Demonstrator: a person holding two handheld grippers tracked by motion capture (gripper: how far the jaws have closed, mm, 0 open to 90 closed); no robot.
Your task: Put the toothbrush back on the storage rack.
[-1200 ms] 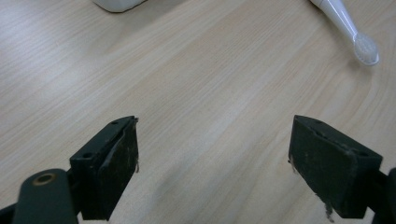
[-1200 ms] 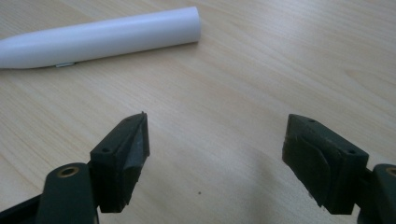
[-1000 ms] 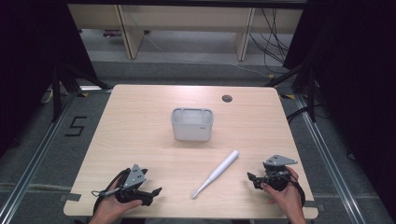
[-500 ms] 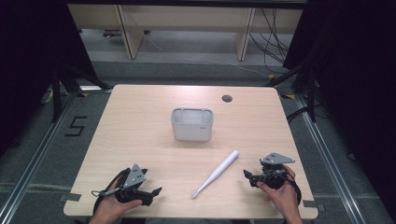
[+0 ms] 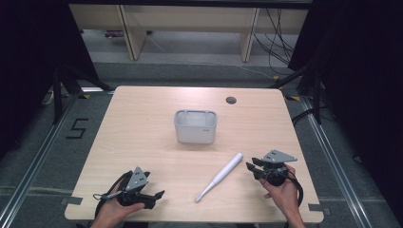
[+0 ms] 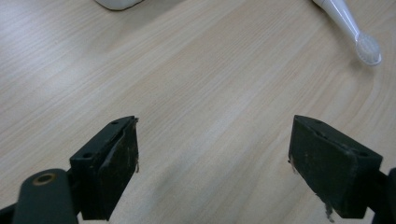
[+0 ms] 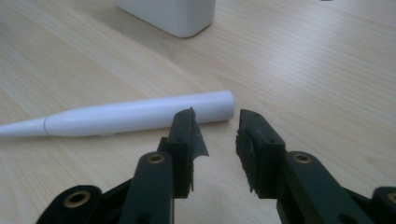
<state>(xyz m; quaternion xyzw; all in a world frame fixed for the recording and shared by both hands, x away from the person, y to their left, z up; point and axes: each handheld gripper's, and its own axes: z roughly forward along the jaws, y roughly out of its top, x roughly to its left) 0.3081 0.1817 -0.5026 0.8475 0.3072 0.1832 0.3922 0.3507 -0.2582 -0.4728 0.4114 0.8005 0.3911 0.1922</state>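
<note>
A white rectangular container stands at the middle of the wooden table, with a small dark round hole far right of it. Nothing lies between the container and the white electric toothbrush, which rests flat nearer, right of centre. Its long axis runs diagonally: brush head near-left, blunt handle end far-right. The right gripper, jaws narrowly apart and empty, sits just beside that handle end. The left gripper, jaws wide and empty, rests near-left, well apart from the toothbrush.
</note>
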